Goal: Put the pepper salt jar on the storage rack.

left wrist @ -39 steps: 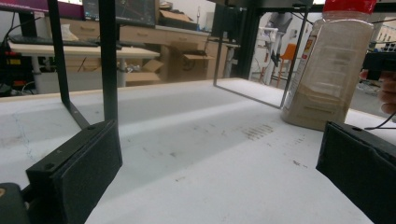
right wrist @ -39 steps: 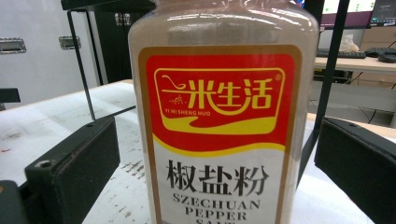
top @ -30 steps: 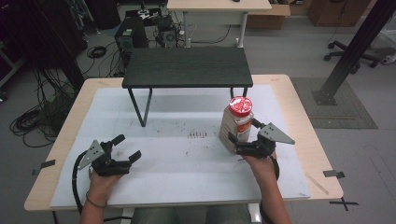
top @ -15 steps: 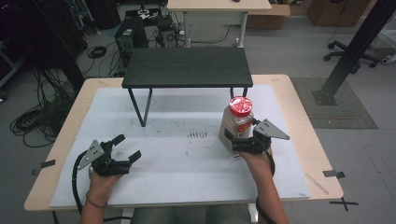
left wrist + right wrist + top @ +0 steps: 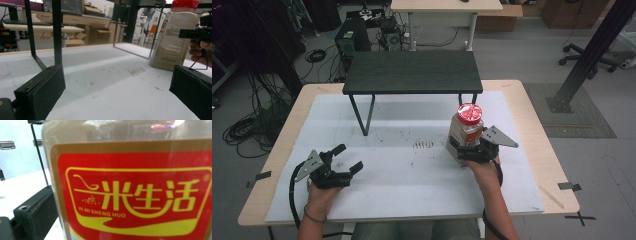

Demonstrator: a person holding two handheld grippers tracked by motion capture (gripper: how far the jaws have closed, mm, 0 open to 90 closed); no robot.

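In my right gripper view the jar (image 5: 130,182) sits so close that its lid and base are cut off; I see clear plastic and a glossy red label with yellow characters, and only one black padded jaw, pressed against the jar's side. From above, my right tongs (image 5: 466,150) are clamped on the jar, which stands upright on the white worktop (image 5: 412,170), right of the scuffed middle. Its red lid (image 5: 469,113) is round; pale powder fills it. My left tongs (image 5: 346,159) rest spread apart, grasping nothing, near the front left. The dark wood-grain shelf (image 5: 412,72) stands behind on thin metal legs.
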